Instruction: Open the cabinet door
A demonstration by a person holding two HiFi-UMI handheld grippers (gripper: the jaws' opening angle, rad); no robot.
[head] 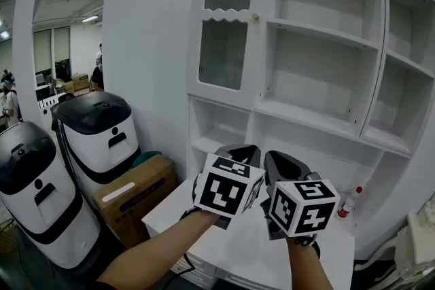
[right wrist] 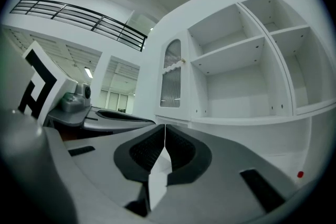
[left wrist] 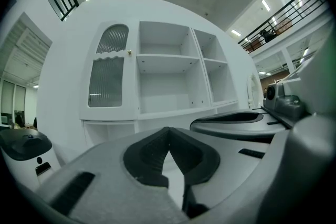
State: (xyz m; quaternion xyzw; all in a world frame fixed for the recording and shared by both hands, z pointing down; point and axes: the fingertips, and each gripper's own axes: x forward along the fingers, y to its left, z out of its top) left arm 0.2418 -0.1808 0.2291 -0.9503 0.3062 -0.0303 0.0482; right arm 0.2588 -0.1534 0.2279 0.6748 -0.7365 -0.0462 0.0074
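A white cabinet door with ribbed glass and a small round knob stands closed at the upper left of a white shelf unit. The same door shows in the left gripper view, and the door shows in the right gripper view. My left gripper and right gripper hang side by side below it, over the white counter. Both are shut with nothing between the jaws, well short of the door.
Open white shelves fill the unit to the right of the door. A small bottle with a red cap stands on the counter at the right. Two white-and-black bins and a cardboard box sit on the floor at the left.
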